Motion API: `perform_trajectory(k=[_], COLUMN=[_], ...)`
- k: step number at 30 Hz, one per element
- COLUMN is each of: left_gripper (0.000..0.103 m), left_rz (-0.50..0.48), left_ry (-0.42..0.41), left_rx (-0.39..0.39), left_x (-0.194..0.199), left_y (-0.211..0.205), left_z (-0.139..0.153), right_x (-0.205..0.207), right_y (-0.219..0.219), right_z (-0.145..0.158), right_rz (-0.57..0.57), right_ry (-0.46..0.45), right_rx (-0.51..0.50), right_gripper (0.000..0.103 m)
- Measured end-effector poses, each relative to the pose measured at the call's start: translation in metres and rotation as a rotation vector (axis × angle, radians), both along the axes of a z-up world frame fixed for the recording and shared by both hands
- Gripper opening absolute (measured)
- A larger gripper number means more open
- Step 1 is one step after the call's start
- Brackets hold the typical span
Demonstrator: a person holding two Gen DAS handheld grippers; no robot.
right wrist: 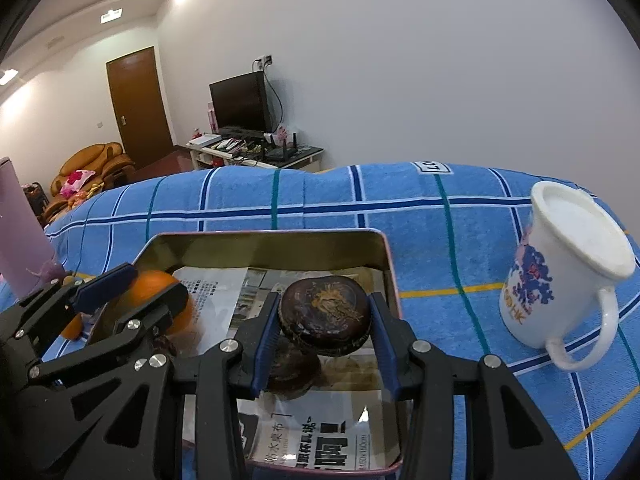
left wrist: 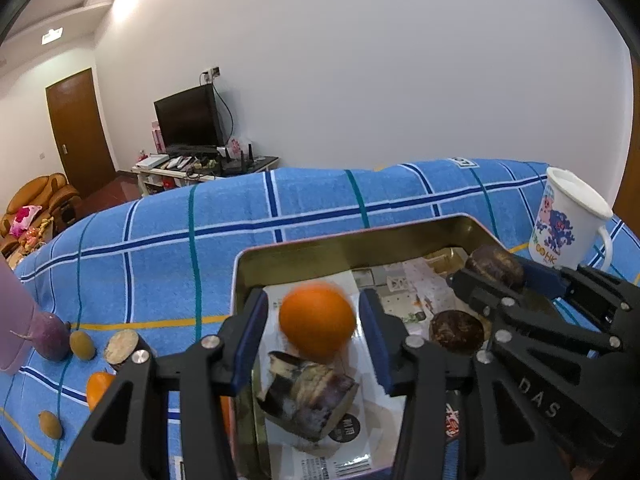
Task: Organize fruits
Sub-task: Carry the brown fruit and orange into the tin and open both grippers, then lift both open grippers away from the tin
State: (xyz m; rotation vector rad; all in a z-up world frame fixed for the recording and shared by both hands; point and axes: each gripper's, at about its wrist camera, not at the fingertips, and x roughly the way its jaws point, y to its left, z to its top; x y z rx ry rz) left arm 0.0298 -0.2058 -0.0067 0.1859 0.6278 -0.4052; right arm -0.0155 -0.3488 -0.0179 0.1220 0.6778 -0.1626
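A gold metal tin [left wrist: 344,240] lined with printed paper lies on the blue checked cloth. My left gripper [left wrist: 316,336] is open over it; a blurred orange [left wrist: 317,322] sits loose between the fingers, above a purple-brown cut chunk [left wrist: 306,394] in the tin. My right gripper [right wrist: 324,326] is shut on a dark brown round fruit [right wrist: 324,314], held over the tin [right wrist: 264,242] above another dark fruit [right wrist: 290,372]. The right gripper also shows in the left wrist view [left wrist: 496,276].
A white printed mug [right wrist: 560,276] stands right of the tin. Left of the tin lie a purple radish [left wrist: 50,336], small green-brown fruits [left wrist: 82,345], a cut piece [left wrist: 122,346] and another orange [left wrist: 98,388]. A pink bottle [right wrist: 18,232] stands at far left.
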Motion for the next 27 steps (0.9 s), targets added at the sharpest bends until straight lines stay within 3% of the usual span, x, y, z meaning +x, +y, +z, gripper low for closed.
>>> perform_trajectory(k=[5,8,10,16,22,27], left_gripper=[0.051,0.057,0.072,0.099,0.103,0.103], left_rz=[0.011,0.027,0.052,0.114,0.12,0.111], left_ry=[0.009,-0.006,-0.023,-0.139,-0.159,-0.168], left_rx=[-0.008,-0.015,-0.022,-0.036,-0.089,-0.061], left_x=[0.002,0.001,-0.001,-0.012,-0.018,-0.022], left_y=[0.003,0.005,0.008,0.017,0.03,0.03], left_z=[0.0,0.002,0.004,0.017,0.025,0.023], right_x=[0.003,0.001,0.001,-0.009,-0.021,-0.039], right_y=[-0.002,-0.001,-0.002,-0.013,-0.022,-0.018], right_z=[-0.002,-0.001,-0.001,0.006,0.015,0.027], right_rz=[0.006,0.003,0.0,-0.04,-0.077,-0.095], right_ry=[0.013,0.004,-0.004,-0.056,-0.136,-0.261], right_rx=[0.028,0.036,0.049,0.091,0.127,0.095], right_gripper=[0.047,0.047,0.047,0.053,0.069,0.08])
